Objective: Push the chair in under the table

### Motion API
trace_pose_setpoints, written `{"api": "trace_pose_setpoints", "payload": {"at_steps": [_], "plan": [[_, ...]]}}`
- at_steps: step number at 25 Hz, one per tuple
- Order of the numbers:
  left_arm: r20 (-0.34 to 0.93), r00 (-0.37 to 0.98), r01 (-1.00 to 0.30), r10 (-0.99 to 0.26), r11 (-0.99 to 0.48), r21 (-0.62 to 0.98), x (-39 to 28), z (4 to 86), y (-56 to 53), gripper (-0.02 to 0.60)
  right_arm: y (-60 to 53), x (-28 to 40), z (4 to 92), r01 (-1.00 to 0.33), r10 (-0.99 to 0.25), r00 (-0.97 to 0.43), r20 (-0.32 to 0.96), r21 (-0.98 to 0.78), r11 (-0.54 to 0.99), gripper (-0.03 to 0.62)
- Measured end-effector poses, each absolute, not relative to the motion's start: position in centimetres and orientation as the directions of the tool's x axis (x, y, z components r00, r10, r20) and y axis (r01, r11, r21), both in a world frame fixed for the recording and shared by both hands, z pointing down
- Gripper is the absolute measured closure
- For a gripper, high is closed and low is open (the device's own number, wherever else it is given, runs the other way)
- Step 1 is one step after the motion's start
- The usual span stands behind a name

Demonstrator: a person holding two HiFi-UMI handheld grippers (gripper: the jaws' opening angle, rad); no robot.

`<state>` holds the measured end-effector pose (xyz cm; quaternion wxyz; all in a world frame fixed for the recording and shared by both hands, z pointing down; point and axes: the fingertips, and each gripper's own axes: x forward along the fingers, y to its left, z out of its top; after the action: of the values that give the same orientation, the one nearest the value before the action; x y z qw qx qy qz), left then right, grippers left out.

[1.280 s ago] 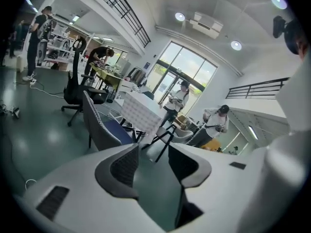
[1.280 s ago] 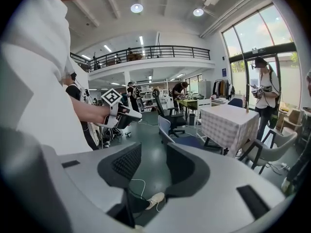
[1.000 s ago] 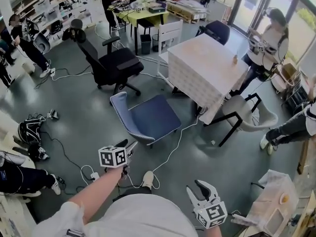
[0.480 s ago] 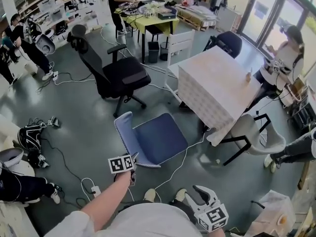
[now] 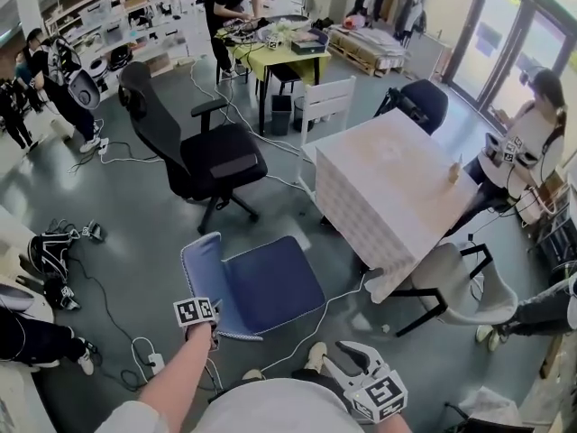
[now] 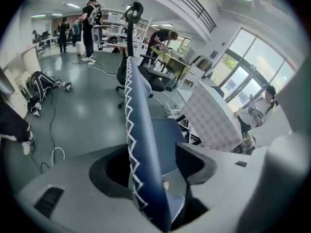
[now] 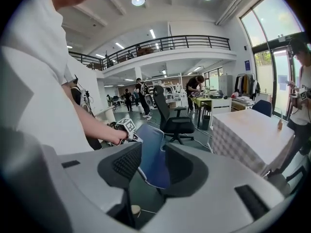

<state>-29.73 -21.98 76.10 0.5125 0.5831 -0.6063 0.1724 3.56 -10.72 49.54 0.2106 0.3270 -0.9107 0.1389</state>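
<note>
Your left gripper (image 6: 155,164) straddles the backrest (image 6: 138,125) of the blue chair (image 5: 270,282), its jaws opening and not pressing on it, so the push looks yet to begin. The chair stands on open floor, seat turned toward the table (image 5: 388,179) but apart from its near edge. Your right gripper (image 5: 353,361) hangs empty, jaws spread. Beyond, a black office chair (image 5: 194,152) sits clear. A white cable (image 5: 315,309) trails between the chair and the table's near corner and could snag the legs, and a pale chair (image 5: 460,282) fills the table's right side
</note>
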Motion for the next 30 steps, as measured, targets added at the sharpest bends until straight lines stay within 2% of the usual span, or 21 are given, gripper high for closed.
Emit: {"api": "trace_pose_setpoints", "payload": {"at_steps": [2, 3, 5, 17, 24, 30], "plan": [[0.846, 0.135, -0.876, -0.516, 0.337, 0.345, -30.5, 76.7, -21.9, 0.347, -12.3, 5.7, 49.2, -0.643, -0.528, -0.707, 0.470, -0.117, 0.757, 0.431], [0.857, 0.094, -0.876, -0.506, 0.367, 0.313, -30.9, 76.9, -21.7, 0.428, -12.9, 6.7, 49.2, -0.638, -0.523, -0.711, 0.471, -0.117, 0.761, 0.431], [0.868, 0.053, -0.871, -0.494, 0.402, 0.282, -31.3, 77.2, -21.6, 0.467, -13.8, 8.6, 49.4, -0.630, -0.512, -0.714, 0.478, -0.118, 0.768, 0.431], [0.852, 0.024, -0.775, -0.522, 0.529, 0.346, -21.7, 75.4, -22.3, 0.507, -17.1, 15.9, 50.7, -0.561, -0.429, -0.765, 0.481, -0.168, 0.811, 0.433], [0.847, 0.039, -0.737, -0.530, 0.557, 0.382, -17.0, 75.3, -25.1, 0.509, -17.4, 19.4, 51.4, -0.591, -0.448, -0.745, 0.494, -0.178, 0.787, 0.433], [0.843, 0.058, -0.757, -0.535, 0.526, 0.386, -13.8, 75.0, -28.9, 0.509, -17.9, 21.9, 51.7, -0.630, -0.482, -0.717, 0.503, -0.173, 0.757, 0.433]]}}
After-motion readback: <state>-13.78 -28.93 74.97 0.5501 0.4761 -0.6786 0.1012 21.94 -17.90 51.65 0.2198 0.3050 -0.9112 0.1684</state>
